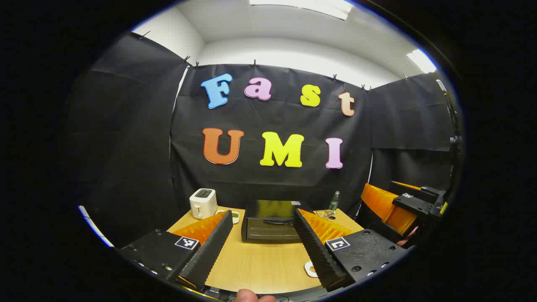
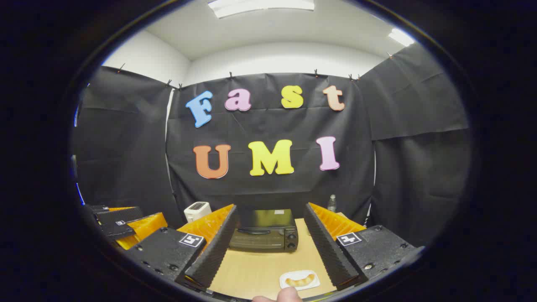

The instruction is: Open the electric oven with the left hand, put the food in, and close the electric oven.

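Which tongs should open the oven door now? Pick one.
Left. The left tongs are open and frame the shut oven head-on. The right tongs sit nearer the food, suiting the later step.

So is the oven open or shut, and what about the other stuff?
Electric oven: door shut, standing on the table.
Food: lying on its small white plate, not yet picked up.
Toaster: upright, nothing sticking out.
Bottle: upright.
Left gripper: open, empty.
Right gripper: open, empty.
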`<action>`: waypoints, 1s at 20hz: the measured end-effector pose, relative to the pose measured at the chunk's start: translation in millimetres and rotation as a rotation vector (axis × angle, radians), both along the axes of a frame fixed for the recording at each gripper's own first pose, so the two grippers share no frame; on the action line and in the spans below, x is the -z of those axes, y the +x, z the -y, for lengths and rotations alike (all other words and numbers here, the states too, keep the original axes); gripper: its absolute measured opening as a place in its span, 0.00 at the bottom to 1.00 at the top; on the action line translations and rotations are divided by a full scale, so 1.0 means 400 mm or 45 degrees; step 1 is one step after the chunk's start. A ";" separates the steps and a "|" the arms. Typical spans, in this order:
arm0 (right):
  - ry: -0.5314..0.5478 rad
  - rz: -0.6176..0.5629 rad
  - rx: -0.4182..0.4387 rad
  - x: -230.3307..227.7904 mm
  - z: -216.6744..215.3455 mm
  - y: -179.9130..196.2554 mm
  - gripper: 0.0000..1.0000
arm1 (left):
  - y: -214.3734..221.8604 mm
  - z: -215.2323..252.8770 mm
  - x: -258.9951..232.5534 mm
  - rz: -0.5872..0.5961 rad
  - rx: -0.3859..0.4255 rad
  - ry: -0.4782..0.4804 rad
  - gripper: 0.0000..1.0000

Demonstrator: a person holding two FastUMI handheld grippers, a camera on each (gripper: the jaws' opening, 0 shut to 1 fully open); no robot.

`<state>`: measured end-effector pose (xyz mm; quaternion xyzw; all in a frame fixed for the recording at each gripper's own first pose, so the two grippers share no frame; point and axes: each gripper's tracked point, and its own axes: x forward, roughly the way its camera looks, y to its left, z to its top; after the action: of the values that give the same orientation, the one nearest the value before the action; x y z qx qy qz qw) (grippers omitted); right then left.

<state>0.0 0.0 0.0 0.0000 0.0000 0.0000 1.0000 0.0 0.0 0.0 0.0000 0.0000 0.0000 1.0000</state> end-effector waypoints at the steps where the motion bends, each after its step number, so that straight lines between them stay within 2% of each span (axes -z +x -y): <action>1: -0.003 0.002 0.002 0.002 0.001 0.001 0.97 | 0.002 -0.001 0.002 -0.001 -0.001 -0.002 0.94; 7: 0.000 0.004 -0.029 -0.006 -0.012 0.008 0.97 | 0.004 -0.006 -0.003 -0.006 -0.006 -0.014 0.94; 10: 0.001 -0.001 -0.026 -0.001 -0.008 0.007 0.97 | 0.003 -0.011 -0.005 0.005 -0.013 -0.009 0.94; 11: -0.001 -0.001 -0.024 -0.002 -0.006 0.007 1.00 | 0.003 -0.015 -0.009 0.010 -0.019 -0.002 0.94; 13: -0.010 -0.005 -0.019 0.002 0.000 0.010 0.97 | 0.004 -0.017 -0.008 0.013 -0.025 0.007 0.94; 20: 0.003 -0.003 -0.002 -0.003 0.014 0.012 0.97 | 0.002 -0.016 -0.013 0.016 -0.036 0.001 0.94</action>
<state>4.8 -5.5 1.1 0.0011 0.0010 0.0010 1.0000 0.9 6.5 5.1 0.0002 -0.0064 0.0141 0.9999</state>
